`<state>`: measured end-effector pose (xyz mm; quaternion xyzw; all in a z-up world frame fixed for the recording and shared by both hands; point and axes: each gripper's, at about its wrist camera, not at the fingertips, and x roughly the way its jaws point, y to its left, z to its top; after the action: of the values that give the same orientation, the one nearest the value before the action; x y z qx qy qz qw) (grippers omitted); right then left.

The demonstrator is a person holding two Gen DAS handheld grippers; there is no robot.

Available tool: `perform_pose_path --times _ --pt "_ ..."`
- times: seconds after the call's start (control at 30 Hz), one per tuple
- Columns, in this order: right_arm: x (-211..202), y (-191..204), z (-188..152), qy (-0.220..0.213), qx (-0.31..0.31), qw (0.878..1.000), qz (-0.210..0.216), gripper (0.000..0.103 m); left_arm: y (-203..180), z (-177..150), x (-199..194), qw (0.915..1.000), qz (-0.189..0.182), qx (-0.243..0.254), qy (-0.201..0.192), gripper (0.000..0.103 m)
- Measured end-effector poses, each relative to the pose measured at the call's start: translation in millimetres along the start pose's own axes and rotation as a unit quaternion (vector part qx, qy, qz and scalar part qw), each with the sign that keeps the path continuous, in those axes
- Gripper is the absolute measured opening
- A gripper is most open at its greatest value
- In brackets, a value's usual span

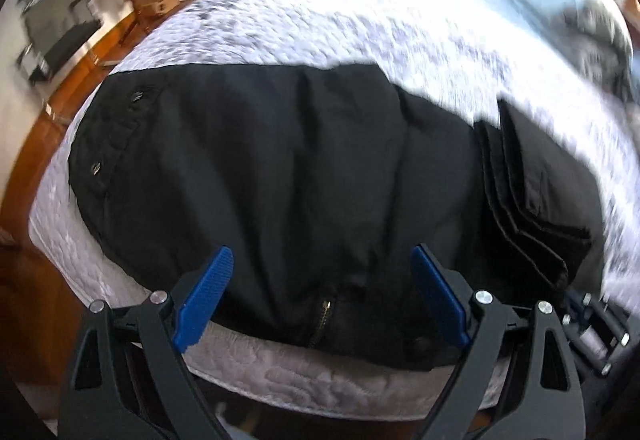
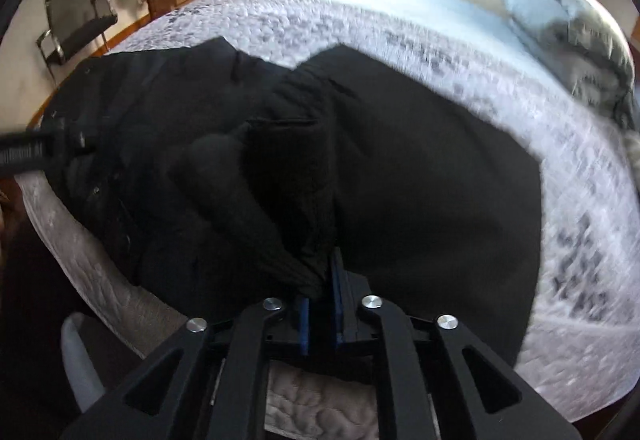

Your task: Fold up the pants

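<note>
Left wrist view, claw: the left claw (image 1: pixel 322 296) stands wide apart with nothing between its blue pads (image 1: pixel 206 296), poised over the near edge of the pants.
Right wrist view, claw: the right claw (image 2: pixel 320 314) is pinched narrow on a bunched fold of the black cloth, which rises in a ridge straight ahead of it.
Pants: the black pants (image 1: pixel 288 168) lie spread across the near part of the bed (image 1: pixel 360 20), with the brass zip (image 1: pixel 326 314) at the near edge between the left claw's pads and two small metal fasteners at the far left (the waist end, as far as I can judge).
Stacked edges: on the right side of the left view, several layered cloth edges (image 1: pixel 516 200) lie on top of one another, so one fold seems already made there.
Progress: early to middle, by my reading; the cloth is still a broad, wrinkled sheet, not a neat packet.
What is left: carrying the gripped fold across, laying it flat, smoothing it, and at least one more fold.
Farther off: a grey bundle of cloth (image 2: pixel 576 40) sits at the far right of the bed, well apart from the pants; a dark chair (image 2: pixel 76 24) stands by the wall beyond the bed.
</note>
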<state>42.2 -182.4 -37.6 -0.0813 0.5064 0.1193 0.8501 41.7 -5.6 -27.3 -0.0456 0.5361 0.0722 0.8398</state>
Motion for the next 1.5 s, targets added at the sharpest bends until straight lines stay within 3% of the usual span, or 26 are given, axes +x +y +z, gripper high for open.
perform_pose_path --times 0.13,0.2,0.33,0.67,0.7,0.73,0.8,0.83,0.97,1.1,1.33,1.37,1.43,1.5 --pt "6 -9 -8 0.021 0.036 0.996 0.073 0.061 -1 -2 10 0.9995 0.011 0.027 0.014 0.09" --pt "1 -11 -12 0.024 0.047 0.993 0.105 0.068 7 -1 11 0.9996 0.013 0.02 0.015 0.09" --pt "-14 -11 -11 0.006 0.071 0.988 0.136 0.068 21 0 10 0.9997 0.02 0.0 0.011 0.09" --pt "-8 20 6 -0.011 0.014 0.997 0.075 0.066 31 0 14 0.9995 0.016 -0.014 0.023 0.09" --pt "-4 19 7 -0.01 0.015 0.997 0.076 0.063 31 -1 14 0.9995 0.016 -0.014 0.021 0.091" --pt "-2 18 8 -0.012 0.018 0.997 0.072 0.049 30 -1 15 0.9996 0.015 -0.013 0.021 0.091" --pt "1 15 8 -0.011 0.019 0.997 0.074 0.042 28 -2 16 0.9996 0.015 -0.007 0.024 0.091" --pt "2 13 9 -0.011 0.021 0.996 0.087 0.028 28 -2 17 0.9995 0.016 -0.005 0.025 0.091" --pt "0 12 8 -0.006 0.013 0.994 0.104 0.022 29 -2 21 0.9994 0.016 -0.005 0.03 0.091" --pt "-7 14 4 -0.001 0.005 0.989 0.148 0.022 31 -2 21 0.9994 0.012 -0.013 0.028 0.091" --pt "0 24 -2 0.02 -0.024 0.986 0.161 0.023 29 -4 21 0.9995 0.012 -0.008 0.028 0.091" --pt "1 22 -2 0.025 -0.021 0.986 0.165 0.025 30 -4 21 0.9995 0.012 -0.009 0.029 0.091" --pt "1 16 -1 0.035 0.001 0.981 0.192 0.049 31 -4 22 0.9994 0.013 -0.011 0.031 0.091" --pt "-5 9 2 0.028 0.023 0.976 0.214 0.052 34 -4 22 0.9993 0.014 -0.015 0.032 0.091"
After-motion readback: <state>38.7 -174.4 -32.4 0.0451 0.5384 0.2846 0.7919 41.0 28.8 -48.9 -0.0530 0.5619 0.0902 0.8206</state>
